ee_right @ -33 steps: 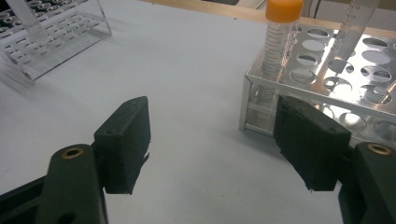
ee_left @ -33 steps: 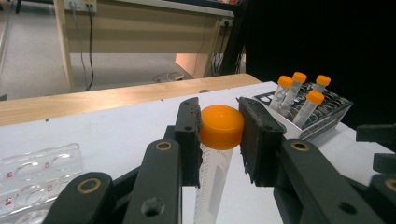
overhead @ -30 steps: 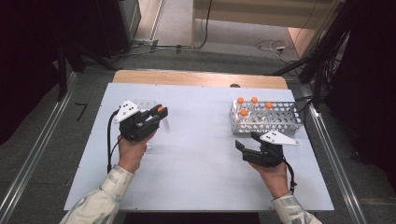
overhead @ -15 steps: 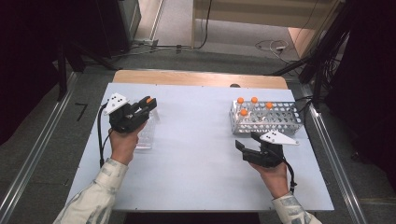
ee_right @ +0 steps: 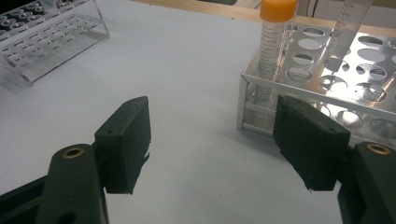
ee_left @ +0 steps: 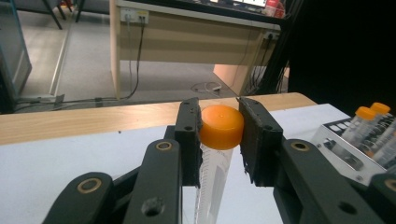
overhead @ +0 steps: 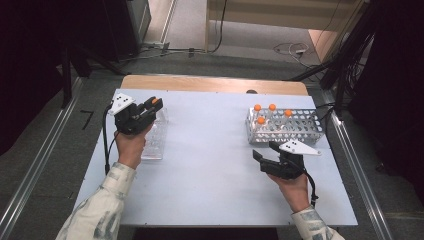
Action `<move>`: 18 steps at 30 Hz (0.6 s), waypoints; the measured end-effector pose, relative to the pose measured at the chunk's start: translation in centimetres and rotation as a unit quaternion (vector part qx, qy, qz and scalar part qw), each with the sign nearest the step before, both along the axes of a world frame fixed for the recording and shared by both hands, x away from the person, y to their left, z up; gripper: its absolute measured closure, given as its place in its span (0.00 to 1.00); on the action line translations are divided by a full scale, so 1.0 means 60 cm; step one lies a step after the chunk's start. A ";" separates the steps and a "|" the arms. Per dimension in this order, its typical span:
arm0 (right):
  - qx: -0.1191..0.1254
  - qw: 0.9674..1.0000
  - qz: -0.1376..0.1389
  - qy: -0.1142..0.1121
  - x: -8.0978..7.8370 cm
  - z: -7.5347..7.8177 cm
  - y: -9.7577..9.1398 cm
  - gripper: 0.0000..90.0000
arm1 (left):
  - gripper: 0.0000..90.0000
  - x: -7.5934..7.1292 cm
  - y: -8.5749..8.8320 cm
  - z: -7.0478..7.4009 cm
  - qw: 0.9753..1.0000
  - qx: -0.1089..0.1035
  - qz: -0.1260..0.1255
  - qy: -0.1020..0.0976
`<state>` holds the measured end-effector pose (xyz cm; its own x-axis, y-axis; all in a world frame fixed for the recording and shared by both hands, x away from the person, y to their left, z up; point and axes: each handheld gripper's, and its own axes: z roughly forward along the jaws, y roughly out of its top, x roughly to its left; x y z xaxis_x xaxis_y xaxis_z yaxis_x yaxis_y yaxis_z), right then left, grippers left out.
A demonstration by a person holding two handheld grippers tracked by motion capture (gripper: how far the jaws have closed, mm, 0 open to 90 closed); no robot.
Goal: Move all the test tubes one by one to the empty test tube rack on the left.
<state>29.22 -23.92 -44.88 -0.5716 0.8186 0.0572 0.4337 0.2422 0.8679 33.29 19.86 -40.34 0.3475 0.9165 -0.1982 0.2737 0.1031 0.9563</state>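
left tool [ee_left: 219, 135] is clamped on an orange-capped tube [ee_left: 220, 128], pads pressed on the cap from both sides. the clear tube body w/ printed scale hangs down btwn the jaws, its lower end cut off by the frame edge in the left gripper view. in the high view the left tool [overhead: 142, 112] sits over the clear rack [overhead: 152, 142] at the left side of the bench [overhead: 210, 150]; just the orange cap shows at its tip, tube body hidden behind the tool and hand. can't tell if the tube's bottom end is inside a rack hole or above it. the clear rack is partly covered by the left hand [overhead: 131, 145] and its see-through walls are hard to make out against the bench.

right tool [ee_right: 219, 140] has its jaws wide apart w/ nothing btwn them, resting low near the bench, just beside the front of the metal rack [ee_right: 327, 70]. high view puts the right tool [overhead: 267, 152] just in front of that metal rack [overhead: 300, 127] on the right side. metal rack holds four orange-capped tubes [overhead: 265, 114] in its left part; in the right gripper view one capped tube [ee_right: 275, 42] stands upright at the near corner, a second tube behind it is cut off at the top edge, cap out of frame. far end of the rack runs out of frame there.
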 end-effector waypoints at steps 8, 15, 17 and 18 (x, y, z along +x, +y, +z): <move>0.002 1.000 0.000 0.001 0.000 0.000 0.000 0.30 | 0.78 0.018 0.006 0.003 1.000 0.003 0.015 -0.001; 0.001 1.000 0.000 0.000 0.000 0.000 0.000 0.30 | 0.78 0.031 0.008 0.004 1.000 0.009 0.025 -0.004; 0.003 1.000 0.000 -0.001 0.000 0.000 -0.001 0.30 | 0.78 0.033 0.008 0.002 1.000 0.010 0.029 -0.003; 0.003 1.000 -0.001 0.000 0.000 0.000 -0.001 0.30 | 0.78 0.034 0.009 0.001 0.999 0.013 0.030 -0.003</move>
